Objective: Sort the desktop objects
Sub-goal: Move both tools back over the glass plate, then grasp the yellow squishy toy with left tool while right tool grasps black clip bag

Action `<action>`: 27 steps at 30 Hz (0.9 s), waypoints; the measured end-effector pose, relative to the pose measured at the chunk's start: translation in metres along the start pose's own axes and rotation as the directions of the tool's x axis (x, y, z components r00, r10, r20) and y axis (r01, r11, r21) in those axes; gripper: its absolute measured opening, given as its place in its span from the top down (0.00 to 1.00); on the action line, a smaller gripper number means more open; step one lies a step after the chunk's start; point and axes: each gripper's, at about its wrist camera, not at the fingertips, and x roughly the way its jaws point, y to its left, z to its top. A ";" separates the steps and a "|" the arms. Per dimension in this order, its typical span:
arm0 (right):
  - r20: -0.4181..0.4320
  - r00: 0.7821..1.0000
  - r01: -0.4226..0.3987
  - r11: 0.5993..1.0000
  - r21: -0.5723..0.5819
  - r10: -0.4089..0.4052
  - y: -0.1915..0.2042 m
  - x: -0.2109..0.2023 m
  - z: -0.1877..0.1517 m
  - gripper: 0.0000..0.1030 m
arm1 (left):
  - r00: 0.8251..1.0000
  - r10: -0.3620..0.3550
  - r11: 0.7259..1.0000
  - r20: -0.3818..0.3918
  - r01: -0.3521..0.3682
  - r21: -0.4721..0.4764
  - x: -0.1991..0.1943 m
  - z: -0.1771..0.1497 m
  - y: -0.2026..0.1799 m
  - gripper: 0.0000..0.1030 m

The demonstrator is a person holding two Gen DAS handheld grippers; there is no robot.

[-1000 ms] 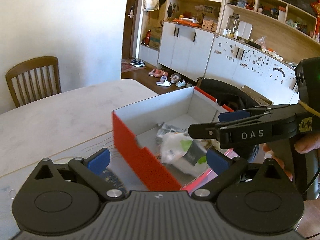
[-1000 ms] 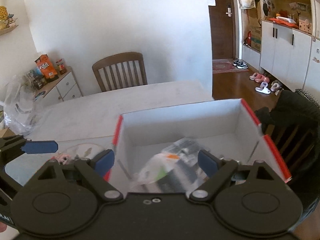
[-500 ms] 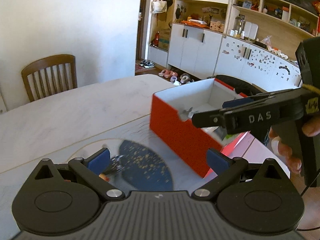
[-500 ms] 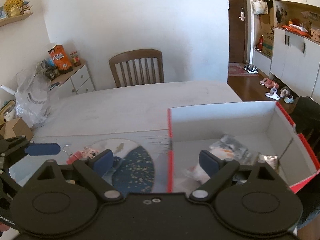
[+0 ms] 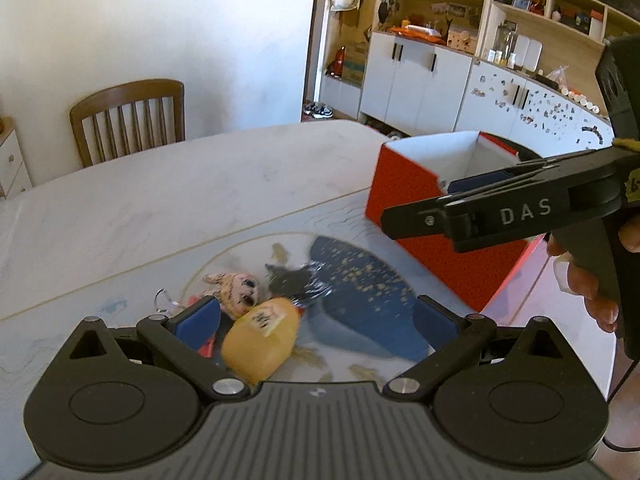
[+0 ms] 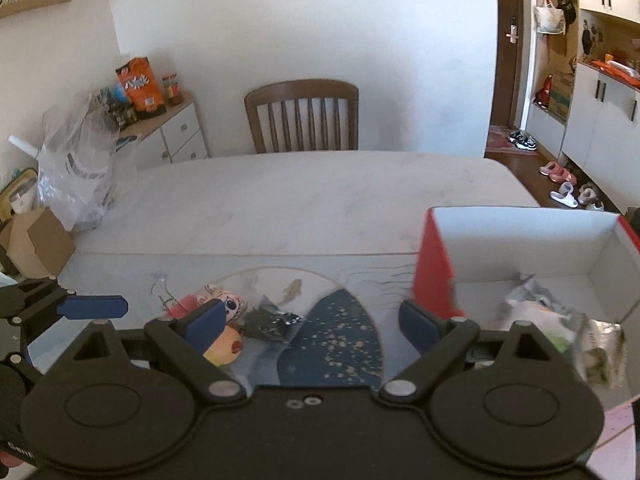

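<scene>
My left gripper [image 5: 316,316] hangs with its jaws spread wide over the clutter on the desk [image 5: 168,200], a yellow toy [image 5: 260,338], a small pink doll [image 5: 234,290] and a dark crinkled wrapper [image 5: 298,280] lying near the desk's near edge; my right gripper [image 6: 310,318] is likewise wide apart, holding nothing. The red box [image 6: 528,240] sits at the desk's right edge, wrappers [image 6: 560,328] inside; beyond the clutter, bare desktop runs to the far edge by the chair [image 6: 302,116].
</scene>
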 end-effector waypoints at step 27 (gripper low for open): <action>-0.157 0.987 -0.034 0.999 0.015 0.036 0.022 0.105 -0.011 0.18 | 0.997 0.022 0.997 -0.075 -0.017 0.069 0.069 -0.029 0.031 0.01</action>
